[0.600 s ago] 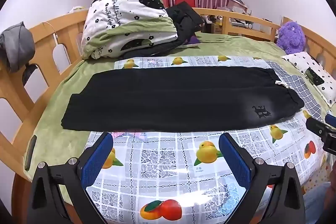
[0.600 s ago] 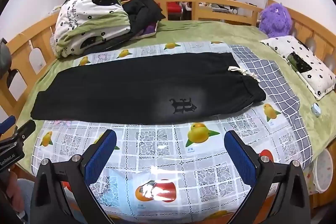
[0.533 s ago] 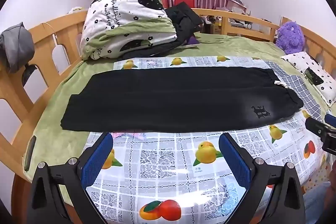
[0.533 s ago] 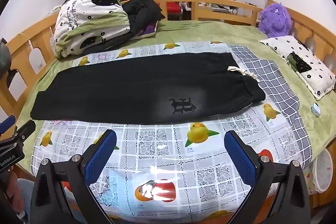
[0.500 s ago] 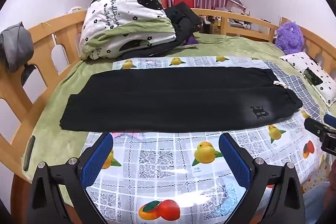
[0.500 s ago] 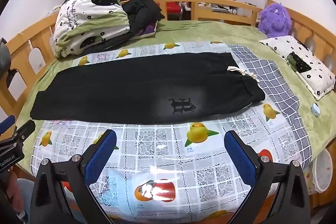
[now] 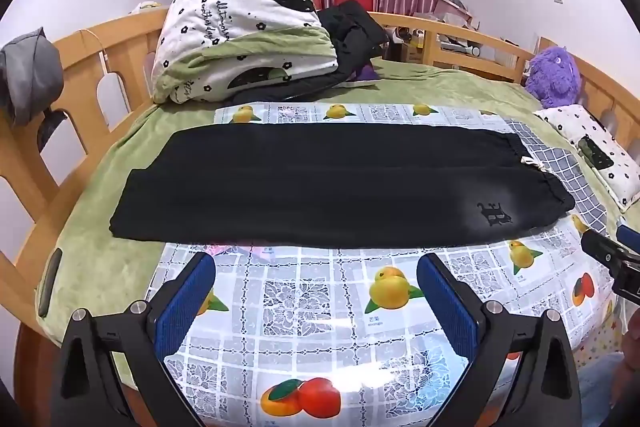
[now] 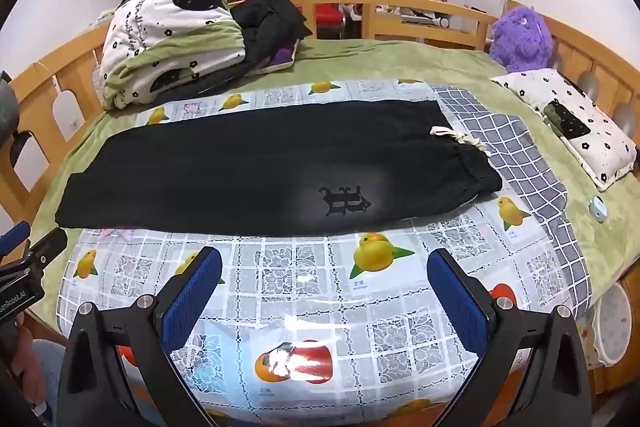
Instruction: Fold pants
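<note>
Pants (image 7: 328,183) black, flat, folded lengthwise, white drawstring; left claw (image 7: 316,291), right claw (image 8: 324,287) wide open, empty

Matt black cloth pants (image 7: 320,183) are laid on a glossy plastic fruit-print sheet (image 7: 316,311), where glare is seen. A soft green plush blanket (image 7: 100,247) is spread beneath. Smooth varnished wood forms the bed rail (image 7: 100,63). Ribbed blue pads are fitted on the matt black plastic left gripper (image 7: 316,291).
</note>
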Tool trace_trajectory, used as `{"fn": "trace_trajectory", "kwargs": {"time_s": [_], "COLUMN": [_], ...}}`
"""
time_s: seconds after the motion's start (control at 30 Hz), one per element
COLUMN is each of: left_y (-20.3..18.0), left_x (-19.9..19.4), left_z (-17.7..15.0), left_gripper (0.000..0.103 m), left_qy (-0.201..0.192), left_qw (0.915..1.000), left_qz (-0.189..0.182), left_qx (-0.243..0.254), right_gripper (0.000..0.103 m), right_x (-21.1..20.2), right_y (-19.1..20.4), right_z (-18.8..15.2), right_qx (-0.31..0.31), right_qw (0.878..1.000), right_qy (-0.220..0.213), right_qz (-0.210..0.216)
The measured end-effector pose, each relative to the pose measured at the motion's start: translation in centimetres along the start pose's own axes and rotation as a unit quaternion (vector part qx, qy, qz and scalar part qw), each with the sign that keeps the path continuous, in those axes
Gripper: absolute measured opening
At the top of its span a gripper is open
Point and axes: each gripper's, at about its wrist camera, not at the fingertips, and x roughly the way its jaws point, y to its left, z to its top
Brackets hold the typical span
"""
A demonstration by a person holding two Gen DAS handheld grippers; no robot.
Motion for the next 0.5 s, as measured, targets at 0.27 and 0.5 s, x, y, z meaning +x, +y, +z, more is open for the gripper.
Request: {"fn": "trace_trajectory", "kwargs": {"time_s": [0.27, 0.5], "left_y": [0.22, 0.01], "left_x": [0.16, 0.32], "left_z": [-0.05, -0.17], "left_gripper": [0.102, 0.102], "left_qy": [0.002, 0.004], "left_qw": [1.0, 1.0], "left_qz": [0.0, 0.001], "left_qx": [-0.001, 0.003], "right_gripper": [0.101, 0.101], "right_x": [0.09, 0.04], "right_y": [0.15, 0.16], "right_z": [0.01, -0.11], "right_qx": [0.0, 0.003], "right_qw": [1.0, 1.0], "right_qy": [-0.001, -0.001], "right_qz": [0.002, 0.004]}}
